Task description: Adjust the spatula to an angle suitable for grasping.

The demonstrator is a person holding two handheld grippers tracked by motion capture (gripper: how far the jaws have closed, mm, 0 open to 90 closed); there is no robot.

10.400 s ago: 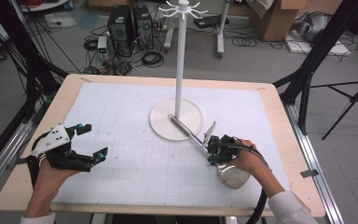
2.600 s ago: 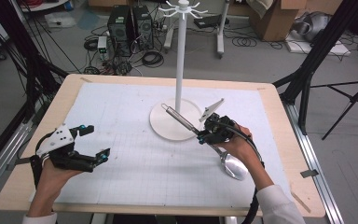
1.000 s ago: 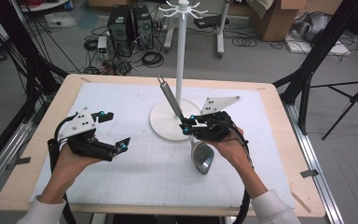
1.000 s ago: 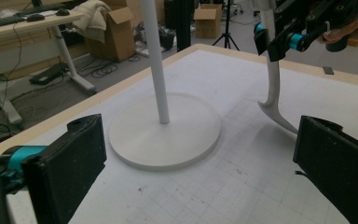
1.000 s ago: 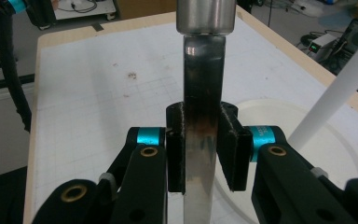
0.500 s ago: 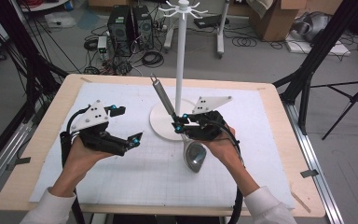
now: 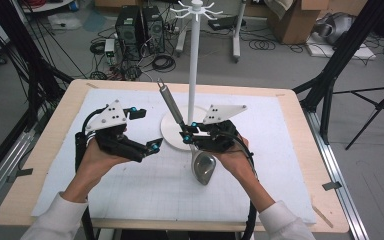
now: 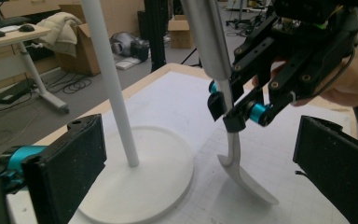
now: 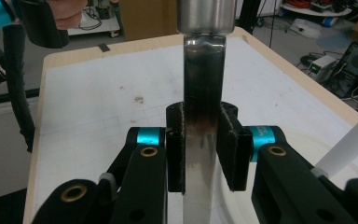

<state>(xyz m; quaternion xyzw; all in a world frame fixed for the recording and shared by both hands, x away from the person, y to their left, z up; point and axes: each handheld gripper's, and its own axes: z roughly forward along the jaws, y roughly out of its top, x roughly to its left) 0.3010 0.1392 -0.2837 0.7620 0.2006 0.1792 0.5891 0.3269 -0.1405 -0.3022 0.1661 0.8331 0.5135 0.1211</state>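
our right fingers [image 7: 189,134] are clamping the metal ladle [image 7: 203,167] by its neck, bowl hanging below them over the bench [image 7: 290,150], handle rising beside the white stand [image 7: 193,75]; our left fingers [image 7: 145,129] are gaping apart, holding nothing.

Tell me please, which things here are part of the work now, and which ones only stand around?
Part of the work:
- metal ladle, clamped at its flat shank by the right gripper
- white hook stand, beside the ladle's raised handle
- left gripper, fingers apart, holding nothing

Only standing around:
- computer towers on the floor
- cardboard boxes
- black tripod
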